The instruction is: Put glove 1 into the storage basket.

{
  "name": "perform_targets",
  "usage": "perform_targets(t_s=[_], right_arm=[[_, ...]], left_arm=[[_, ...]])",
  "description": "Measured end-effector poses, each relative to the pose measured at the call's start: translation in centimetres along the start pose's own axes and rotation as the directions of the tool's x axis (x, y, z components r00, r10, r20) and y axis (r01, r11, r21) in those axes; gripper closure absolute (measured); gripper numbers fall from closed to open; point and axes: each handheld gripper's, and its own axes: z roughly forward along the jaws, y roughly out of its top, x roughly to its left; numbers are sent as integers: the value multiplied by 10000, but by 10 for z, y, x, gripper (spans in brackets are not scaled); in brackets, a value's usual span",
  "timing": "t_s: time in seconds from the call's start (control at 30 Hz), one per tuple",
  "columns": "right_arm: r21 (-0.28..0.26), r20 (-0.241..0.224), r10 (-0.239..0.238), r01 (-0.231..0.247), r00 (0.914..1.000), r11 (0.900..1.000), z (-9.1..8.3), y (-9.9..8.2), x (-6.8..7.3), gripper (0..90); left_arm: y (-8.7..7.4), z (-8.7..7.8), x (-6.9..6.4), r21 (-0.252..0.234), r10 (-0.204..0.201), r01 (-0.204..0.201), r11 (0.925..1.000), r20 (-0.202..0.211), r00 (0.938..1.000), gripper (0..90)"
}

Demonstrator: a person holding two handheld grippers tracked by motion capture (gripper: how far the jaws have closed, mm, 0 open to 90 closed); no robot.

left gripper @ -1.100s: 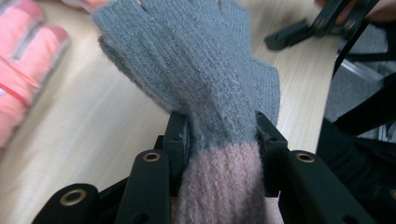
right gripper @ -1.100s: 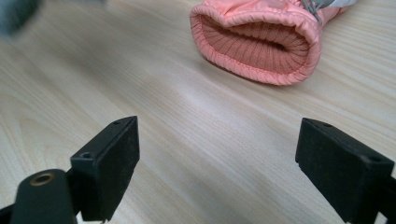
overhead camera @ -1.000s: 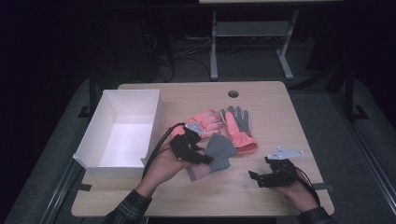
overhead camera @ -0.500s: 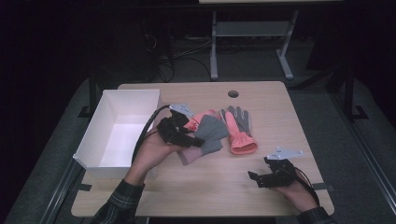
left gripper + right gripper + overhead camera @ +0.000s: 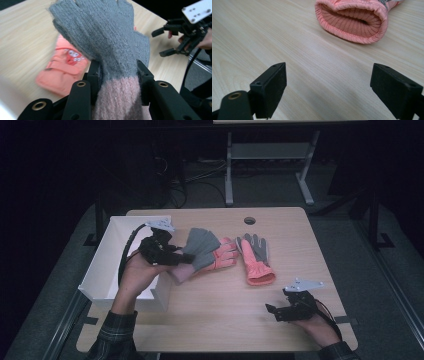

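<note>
**Knit glove pinched in my left gripper, near the white box**

From the high view I see my left gripper (image 5: pixel 175 259) raised off the table (image 5: pixel 210 310), beside the front right corner of the white box (image 5: pixel 107 265). Its jaws pinch the grey and pink knit glove (image 5: pixel 197 251) at the band where grey meets pink (the left gripper view shows both black pads pressed into the wool from either side). The grey fingers of the glove fan out toward the middle of the table, partly covering a coral glove (image 5: pixel 222 257) that lies flat beneath them.

A second coral glove (image 5: pixel 255 260) lies just beside that one, grey palm up, cuff toward me. My right gripper (image 5: pixel 275 312) rests low near the table's front edge, jaws spread wide with nothing between them; its own view looks straight into that glove's open cuff (image 5: pixel 352 22).
</note>
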Motion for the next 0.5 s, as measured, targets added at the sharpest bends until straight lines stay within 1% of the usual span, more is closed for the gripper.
perform_targets(t_s=[0.1,0.17,0.2,0.23,0.27,0.3,0.33,0.37,0.4,0.5], right_arm=[[9,9,30,-30,10000,10000,0,0,0,135],[15,10,13,-13,10000,10000,0,-1,0,135],[15,10,13,-13,10000,10000,0,-1,0,135],[19,10,21,-21,10000,10000,0,-1,-1,135],[12,15,14,-14,10000,10000,0,-1,-1,135],[-9,17,26,-26,10000,10000,-1,0,0,135],[-12,9,22,-22,10000,10000,-1,0,0,135],[-12,9,22,-22,10000,10000,-1,0,0,135],[-20,7,14,-14,10000,10000,-1,0,0,135],[-35,15,-7,7,10000,10000,-1,0,0,135]], left_arm=[[-3,-8,8,-145,-159,156,9998,-223,9996,643],[-6,-14,13,-268,-334,324,9991,-396,9987,643],[-7,-16,15,-373,-485,467,9982,-481,9977,643],[-8,-19,18,-365,-470,449,9983,-587,9972,643],[-10,-22,20,-418,-595,567,9975,-689,9958,643],[-11,-26,24,-489,-632,595,9970,-786,9949,643],[-14,-30,28,-598,-811,763,9953,-841,9931,643],[-14,-30,28,-598,-811,763,9953,-841,9931,643],[-16,-33,31,-666,-877,818,9944,-920,9919,643],[-21,-40,39,-847,-1172,1081,9905,-1116,9868,643]])
